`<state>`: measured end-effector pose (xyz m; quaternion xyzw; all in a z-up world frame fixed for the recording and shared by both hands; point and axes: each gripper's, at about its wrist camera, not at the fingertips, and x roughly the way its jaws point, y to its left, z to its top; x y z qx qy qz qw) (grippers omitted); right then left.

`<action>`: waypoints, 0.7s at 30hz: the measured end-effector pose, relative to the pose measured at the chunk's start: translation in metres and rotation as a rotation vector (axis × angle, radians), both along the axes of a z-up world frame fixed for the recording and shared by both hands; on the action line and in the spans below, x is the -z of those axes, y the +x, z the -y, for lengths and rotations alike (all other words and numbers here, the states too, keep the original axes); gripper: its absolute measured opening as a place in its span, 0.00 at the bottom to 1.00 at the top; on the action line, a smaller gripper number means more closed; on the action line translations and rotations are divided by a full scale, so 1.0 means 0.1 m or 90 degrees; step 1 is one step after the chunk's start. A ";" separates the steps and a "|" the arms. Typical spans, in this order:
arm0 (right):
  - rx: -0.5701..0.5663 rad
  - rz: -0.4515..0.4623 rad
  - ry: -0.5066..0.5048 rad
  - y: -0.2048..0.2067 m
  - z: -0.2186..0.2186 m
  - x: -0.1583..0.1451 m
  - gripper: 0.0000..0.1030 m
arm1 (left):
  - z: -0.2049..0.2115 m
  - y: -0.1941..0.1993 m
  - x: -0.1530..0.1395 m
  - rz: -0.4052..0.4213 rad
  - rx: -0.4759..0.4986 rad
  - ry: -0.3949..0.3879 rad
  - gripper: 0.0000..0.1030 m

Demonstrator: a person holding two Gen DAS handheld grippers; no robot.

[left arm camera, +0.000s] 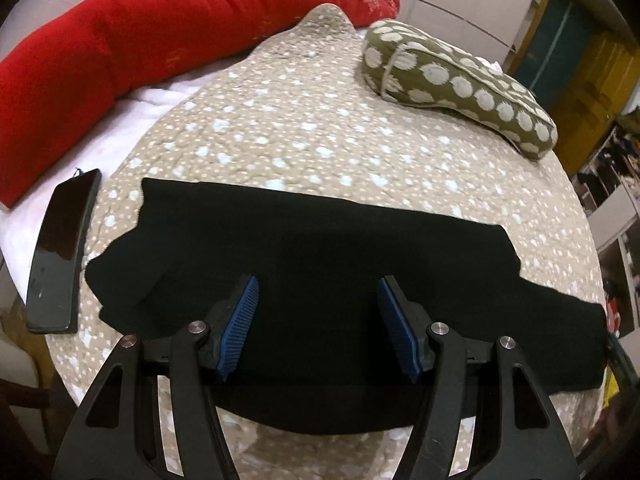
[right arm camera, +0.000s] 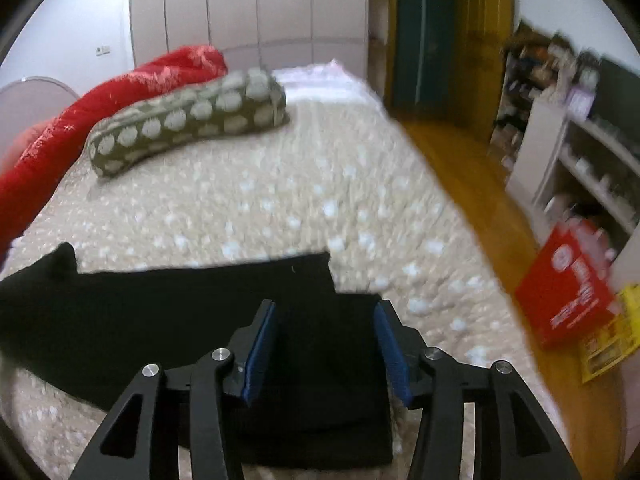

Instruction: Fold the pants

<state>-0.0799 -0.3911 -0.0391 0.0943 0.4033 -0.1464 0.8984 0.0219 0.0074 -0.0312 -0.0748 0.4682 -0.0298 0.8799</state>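
Black pants point(left arm camera: 320, 248) lie flat on the bed beneath both empty, wide-spread tools point(left arm camera: 318, 320) point(right arm camera: 326, 344).

Wardrobe point(right arm camera: 248, 8), wooden floor point(right arm camera: 480, 184), shelves point(right arm camera: 592, 160)

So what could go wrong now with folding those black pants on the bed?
1. Both the left gripper and the right gripper are open above the black pants, so a pinch might catch only one layer and spoil the fold.
2. The phone lies close beside the pants' left end; a swinging fold might knock it.
3. The pants' right end lies near the edge of the bedspread; it might slide off.
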 end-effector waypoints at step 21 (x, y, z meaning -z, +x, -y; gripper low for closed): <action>0.024 0.020 0.010 -0.10 0.09 0.07 0.06 | 0.51 -0.05 -0.04 0.017 0.062 0.030 0.60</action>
